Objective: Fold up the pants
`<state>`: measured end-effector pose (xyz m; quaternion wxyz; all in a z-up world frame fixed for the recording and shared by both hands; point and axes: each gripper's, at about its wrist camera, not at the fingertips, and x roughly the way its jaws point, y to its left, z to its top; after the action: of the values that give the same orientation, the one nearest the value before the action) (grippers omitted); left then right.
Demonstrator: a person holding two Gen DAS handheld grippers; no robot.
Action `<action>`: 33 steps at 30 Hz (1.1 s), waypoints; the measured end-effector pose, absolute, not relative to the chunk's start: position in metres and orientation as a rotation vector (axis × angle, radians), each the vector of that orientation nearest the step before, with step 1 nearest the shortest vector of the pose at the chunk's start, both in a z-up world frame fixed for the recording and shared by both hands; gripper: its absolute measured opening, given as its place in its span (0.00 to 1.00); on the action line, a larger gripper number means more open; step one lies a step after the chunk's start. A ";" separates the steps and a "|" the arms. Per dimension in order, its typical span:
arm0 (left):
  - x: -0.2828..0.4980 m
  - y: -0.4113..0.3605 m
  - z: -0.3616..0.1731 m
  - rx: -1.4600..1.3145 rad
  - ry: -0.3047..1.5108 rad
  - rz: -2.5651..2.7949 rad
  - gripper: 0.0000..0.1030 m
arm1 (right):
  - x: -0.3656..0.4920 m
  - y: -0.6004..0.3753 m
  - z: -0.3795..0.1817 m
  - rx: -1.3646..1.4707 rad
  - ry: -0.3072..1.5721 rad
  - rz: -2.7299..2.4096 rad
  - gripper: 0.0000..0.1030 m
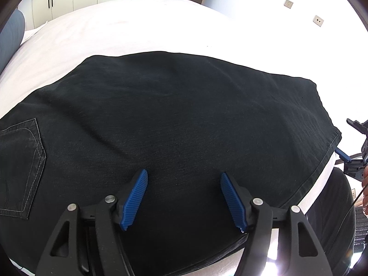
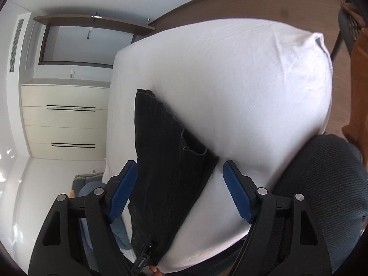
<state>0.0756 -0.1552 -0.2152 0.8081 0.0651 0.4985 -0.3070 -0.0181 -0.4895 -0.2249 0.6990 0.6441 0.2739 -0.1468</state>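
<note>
**Pants lie flat on the bed, both grippers spread and empty**

Pants (image 1: 174, 119) of dark denim are spread across the white bed (image 1: 115, 27), apparently already doubled leg over leg, with a back pocket (image 1: 21, 163) at the left. Denim like this should be soft yet fairly heavy, limp when lifted and not slippery; the stitched hem (image 1: 326, 151) or the waist end looks like the firmest place to pinch through all layers.

Nearest the camera, the left gripper (image 1: 184, 197) hovers over the cloth, its jaws wide apart, gripping nothing. The right gripper (image 2: 179, 191) is likewise spread, straddling the hem end; whether its left finger (image 2: 122, 193) touches the fabric is hard to tell. Beyond stand the drawers (image 2: 66, 124).
</note>
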 end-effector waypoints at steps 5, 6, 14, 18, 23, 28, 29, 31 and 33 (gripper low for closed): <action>0.077 -0.151 -0.216 0.139 1.064 -0.661 0.66 | 0.009 -0.476 -0.239 1.475 0.589 -0.327 0.72; 0.077 -0.151 -0.216 0.139 1.063 -0.661 0.66 | 0.014 -0.478 -0.242 1.501 0.566 -0.314 0.72; 0.077 -0.151 -0.216 0.137 1.067 -0.660 0.67 | 0.001 -0.442 -0.278 1.676 0.345 -0.247 0.65; 0.078 -0.151 -0.216 0.137 1.066 -0.660 0.67 | 0.012 -0.444 -0.291 1.725 0.277 -0.241 0.52; 0.077 -0.150 -0.216 0.136 1.069 -0.659 0.67 | 0.044 -0.450 -0.290 1.688 0.251 -0.245 0.43; 0.076 -0.149 -0.215 0.131 1.070 -0.660 0.67 | 0.067 -0.455 -0.279 1.620 0.338 -0.249 0.16; 0.076 -0.149 -0.215 0.128 1.070 -0.660 0.67 | 0.070 -0.456 -0.282 1.635 0.328 -0.250 0.15; 0.077 -0.147 -0.215 0.121 1.071 -0.663 0.67 | 0.075 -0.459 -0.289 1.664 0.308 -0.253 0.10; 0.077 -0.145 -0.215 0.110 1.073 -0.667 0.67 | 0.080 -0.461 -0.293 1.673 0.307 -0.264 0.07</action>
<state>0.0768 -0.1448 -0.2146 0.8057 0.0513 0.5012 -0.3114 0.0805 -0.4614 -0.2933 0.6520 0.7370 0.1353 -0.1161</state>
